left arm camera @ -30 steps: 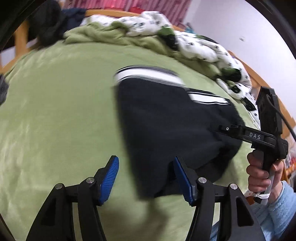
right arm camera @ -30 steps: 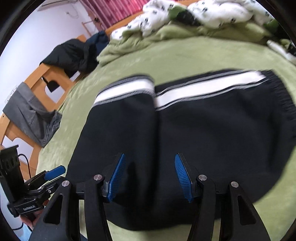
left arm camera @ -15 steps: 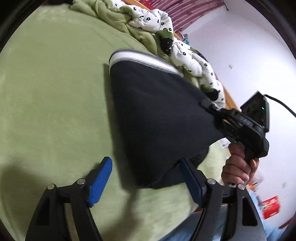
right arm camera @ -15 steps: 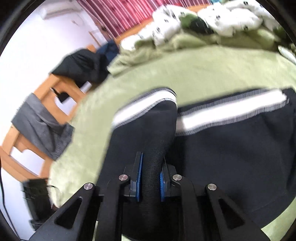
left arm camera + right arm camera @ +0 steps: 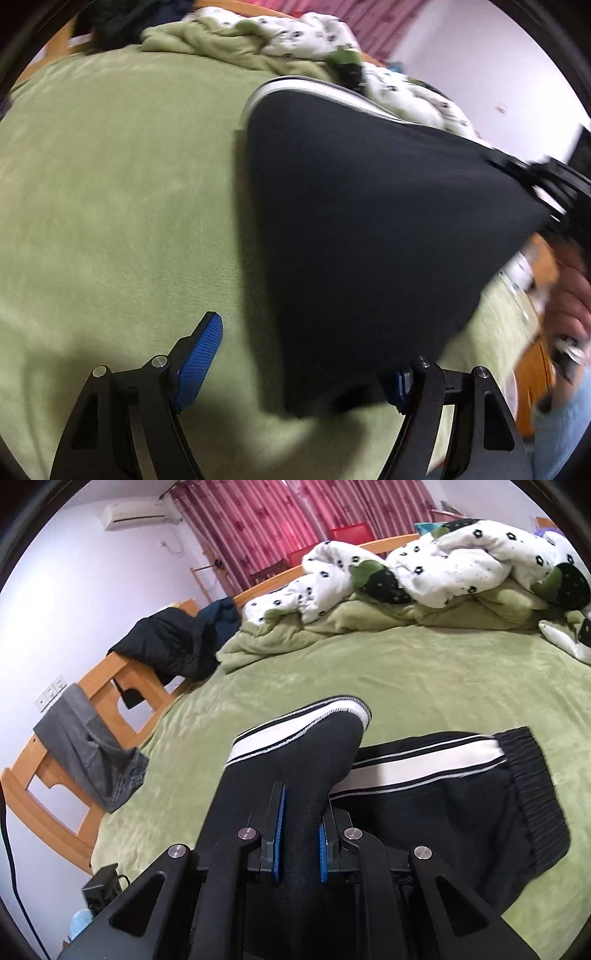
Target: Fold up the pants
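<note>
Black pants (image 5: 436, 812) with a white side stripe lie on the green bed cover (image 5: 424, 672). My right gripper (image 5: 299, 840) is shut on a fold of the pants and lifts it above the layer beneath; the elastic waistband (image 5: 532, 782) lies to the right. In the left wrist view the lifted pants (image 5: 369, 229) hang as a dark sheet from the right gripper (image 5: 532, 181) at the right edge. My left gripper (image 5: 295, 365) is open, low over the bed cover (image 5: 110, 221); the lower corner of the pants hangs between its fingers and hides most of the right pad.
A rumpled white and green quilt (image 5: 424, 572) is piled at the far side of the bed. A wooden bed rail (image 5: 85, 701) at the left carries grey trousers (image 5: 85, 746) and a dark jacket (image 5: 173, 642). A hand (image 5: 569, 295) holds the right gripper.
My right gripper shut on the pants and has lifted the fold higher. My left gripper stayed open while the hanging cloth came down over its right finger.
</note>
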Action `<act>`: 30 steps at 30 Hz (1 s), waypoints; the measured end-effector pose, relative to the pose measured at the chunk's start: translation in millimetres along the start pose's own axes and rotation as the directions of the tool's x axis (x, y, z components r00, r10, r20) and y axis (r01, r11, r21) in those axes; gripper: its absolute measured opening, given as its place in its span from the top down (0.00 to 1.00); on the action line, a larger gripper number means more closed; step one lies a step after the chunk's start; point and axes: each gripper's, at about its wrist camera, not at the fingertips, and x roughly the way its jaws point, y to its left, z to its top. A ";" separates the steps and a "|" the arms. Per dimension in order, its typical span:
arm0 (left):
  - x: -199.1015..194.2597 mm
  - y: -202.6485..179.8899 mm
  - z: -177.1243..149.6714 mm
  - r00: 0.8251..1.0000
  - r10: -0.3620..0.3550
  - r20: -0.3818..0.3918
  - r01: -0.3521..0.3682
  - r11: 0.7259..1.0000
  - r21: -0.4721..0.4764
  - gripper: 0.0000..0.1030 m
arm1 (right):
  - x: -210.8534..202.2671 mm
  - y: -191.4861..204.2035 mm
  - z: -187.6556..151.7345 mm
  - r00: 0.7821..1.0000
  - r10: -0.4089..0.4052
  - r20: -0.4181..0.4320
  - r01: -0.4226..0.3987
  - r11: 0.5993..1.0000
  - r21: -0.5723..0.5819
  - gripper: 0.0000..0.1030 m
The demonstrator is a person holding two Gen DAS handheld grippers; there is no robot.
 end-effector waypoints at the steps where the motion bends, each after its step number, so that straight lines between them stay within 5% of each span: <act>1: -0.3 -4.4 -1.4 1.000 0.017 0.025 -0.017 1.000 0.005 0.28 | -2.9 -9.2 1.2 1.000 0.001 0.004 -0.001 1.000 0.013 0.86; 7: -1.0 -39.2 -11.4 0.991 0.104 0.089 -0.111 0.991 0.079 0.28 | -31.1 -58.7 10.7 0.998 -0.025 0.057 0.024 1.000 0.018 0.87; 11: -3.2 -53.1 -11.5 0.988 0.123 0.091 -0.134 0.983 0.125 0.27 | -42.8 -97.6 5.4 0.991 -0.111 0.071 0.110 0.994 0.012 0.87; 19: -8.0 -72.3 -23.7 0.993 0.110 0.042 -0.117 0.961 0.251 0.29 | -18.8 -174.7 -35.5 0.969 -0.246 -0.038 0.248 0.967 0.063 0.87; 23: -29.6 -70.6 -28.8 0.999 0.051 0.013 -0.052 0.953 0.297 0.31 | -28.2 -175.1 -37.5 0.968 -0.249 -0.033 0.251 0.966 0.060 0.84; 27: -57.0 -75.9 -22.3 0.999 -0.019 0.026 0.009 0.946 0.323 0.34 | -59.6 -146.9 -38.7 0.927 -0.369 0.064 0.371 0.929 -0.012 0.83; 30: -58.2 -88.6 -1.7 0.997 -0.040 0.062 0.019 0.951 0.308 0.34 | -73.8 -123.0 -42.8 0.911 -0.386 0.143 0.399 0.913 -0.081 0.83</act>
